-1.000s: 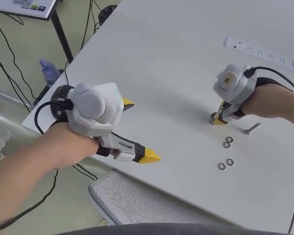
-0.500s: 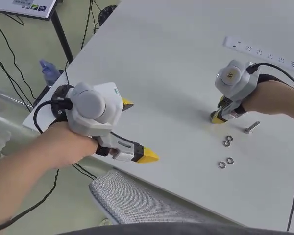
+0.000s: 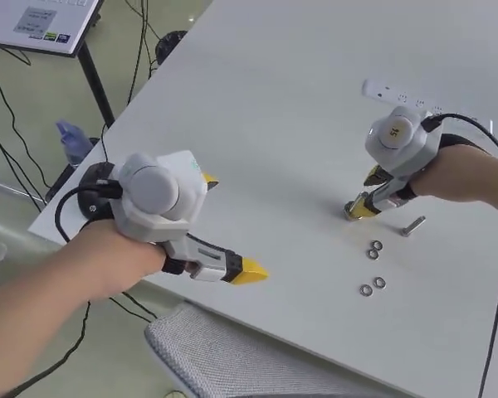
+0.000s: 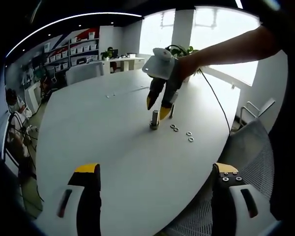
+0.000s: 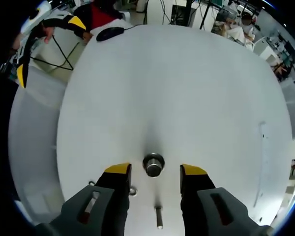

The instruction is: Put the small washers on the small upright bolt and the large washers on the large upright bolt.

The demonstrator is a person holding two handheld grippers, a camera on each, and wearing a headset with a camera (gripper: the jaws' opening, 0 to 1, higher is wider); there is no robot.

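Note:
A large grey bolt (image 5: 153, 165) stands upright on the white table (image 3: 274, 124), seen from above between the open jaws of my right gripper (image 5: 156, 170). From the left gripper view the same bolt (image 4: 154, 119) stands just under that gripper (image 4: 157, 107). In the head view the right gripper (image 3: 367, 192) hovers by the bolt (image 3: 349, 213). A small bolt (image 3: 412, 225) lies on its side to the right. Two pairs of washers (image 3: 373, 249) (image 3: 372, 286) lie near it. My left gripper (image 3: 231, 224) is open and holds nothing, over the near table edge.
A white power strip (image 3: 398, 95) lies at the far right of the table. A grey mesh chair (image 3: 232, 356) sits below the near edge. Cables and a monitor stand (image 3: 95, 75) are off to the left. The table's middle is bare.
The right gripper has lifted slightly and the large bolt now shows standing at its lower tip. The head camera shifted. The left gripper has hardly moved.

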